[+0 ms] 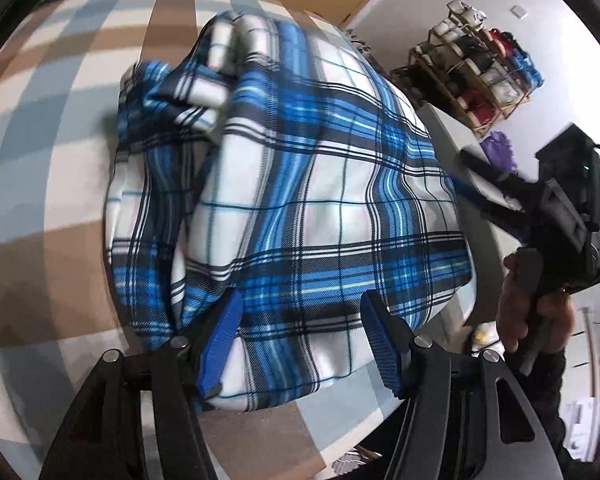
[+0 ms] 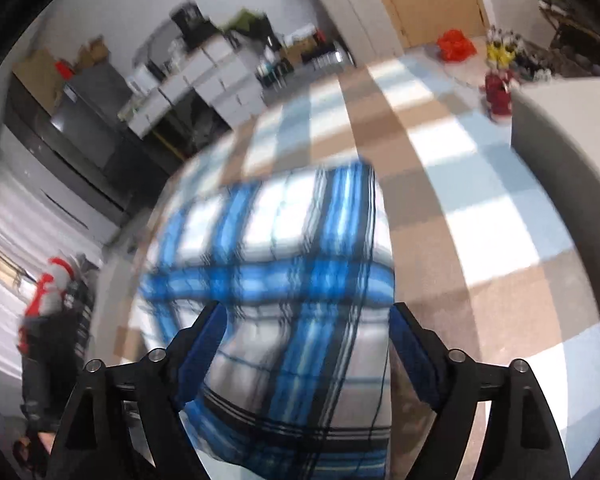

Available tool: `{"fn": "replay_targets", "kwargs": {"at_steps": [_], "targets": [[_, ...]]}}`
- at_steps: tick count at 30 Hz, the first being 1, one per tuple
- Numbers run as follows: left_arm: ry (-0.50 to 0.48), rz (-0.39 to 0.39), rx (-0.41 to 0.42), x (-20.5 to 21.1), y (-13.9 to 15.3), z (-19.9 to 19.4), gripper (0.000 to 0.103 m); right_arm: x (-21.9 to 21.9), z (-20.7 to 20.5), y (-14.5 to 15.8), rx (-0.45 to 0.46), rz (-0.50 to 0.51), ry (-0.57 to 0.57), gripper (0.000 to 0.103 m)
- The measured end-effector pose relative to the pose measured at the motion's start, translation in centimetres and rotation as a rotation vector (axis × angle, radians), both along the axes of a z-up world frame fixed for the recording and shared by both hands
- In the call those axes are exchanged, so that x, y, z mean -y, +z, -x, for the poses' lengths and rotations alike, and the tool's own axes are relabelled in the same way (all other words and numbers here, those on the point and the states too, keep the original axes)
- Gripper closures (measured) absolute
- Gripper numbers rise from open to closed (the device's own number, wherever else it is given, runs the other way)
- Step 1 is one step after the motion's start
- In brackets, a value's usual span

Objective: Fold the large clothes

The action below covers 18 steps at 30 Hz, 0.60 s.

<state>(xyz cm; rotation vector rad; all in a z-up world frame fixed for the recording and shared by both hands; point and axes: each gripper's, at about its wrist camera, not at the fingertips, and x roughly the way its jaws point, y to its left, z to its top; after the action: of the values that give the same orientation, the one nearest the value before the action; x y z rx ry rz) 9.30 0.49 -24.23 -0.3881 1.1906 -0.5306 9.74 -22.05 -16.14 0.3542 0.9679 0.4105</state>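
Note:
A large blue, white and black plaid shirt [image 1: 300, 184] lies partly folded on a checked table cover [image 1: 40, 152], with a bunched sleeve at its upper left. My left gripper [image 1: 300, 332] is open just above the shirt's near edge, its blue pads on either side of the cloth. My right gripper shows in the left wrist view [image 1: 476, 184] at the shirt's right edge, held in a hand. In the blurred right wrist view, my right gripper [image 2: 304, 340] is open over the shirt [image 2: 276, 248], with nothing gripped.
The checked cover [image 2: 480, 208] spreads wide to the right of the shirt. A shoe rack [image 1: 472, 60] stands by the wall. White cabinets [image 2: 204, 80], a red bag [image 2: 456, 46] and a grey block [image 2: 560, 128] lie beyond the table.

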Motion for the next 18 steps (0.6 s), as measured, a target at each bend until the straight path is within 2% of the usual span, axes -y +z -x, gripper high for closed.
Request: {"fn": "replay_targets", "kwargs": {"at_steps": [3, 4, 5, 6, 9, 14, 15, 18], "targets": [[-0.002, -0.03, 0.024, -0.3, 0.3, 0.3, 0.052, 0.2, 0.8, 2.8, 0.121, -0.076, -0.016, 0.012], [0.007, -0.054, 0.027, -0.3, 0.3, 0.5, 0.052, 0.0, 1.0, 3.7, 0.151, -0.109, -0.018, 0.007], [0.023, -0.069, 0.03, -0.9, 0.3, 1.1, 0.052, -0.4, 0.8, 4.2, 0.16, -0.127, -0.015, 0.001], [0.03, -0.085, 0.028, -1.2, 0.5, 1.2, 0.052, -1.1, 0.5, 4.8, 0.155, -0.14, -0.001, 0.0], [0.034, -0.08, 0.02, -1.7, 0.3, 1.3, 0.052, -4.2, -2.0, 5.3, 0.047, -0.16, 0.065, 0.0], [0.047, -0.072, 0.015, -1.6, 0.0, 1.2, 0.052, -11.7, -7.9, 4.4, -0.244, -0.299, 0.259, 0.001], [0.049, -0.075, 0.015, -1.5, 0.0, 1.1, 0.052, -13.5, -9.0, 3.9, -0.299, -0.289, 0.284, 0.001], [0.057, -0.079, 0.02, -2.2, -0.1, 1.8, 0.052, -15.9, -11.7, 1.7, -0.399, -0.197, 0.227, 0.001]]}}
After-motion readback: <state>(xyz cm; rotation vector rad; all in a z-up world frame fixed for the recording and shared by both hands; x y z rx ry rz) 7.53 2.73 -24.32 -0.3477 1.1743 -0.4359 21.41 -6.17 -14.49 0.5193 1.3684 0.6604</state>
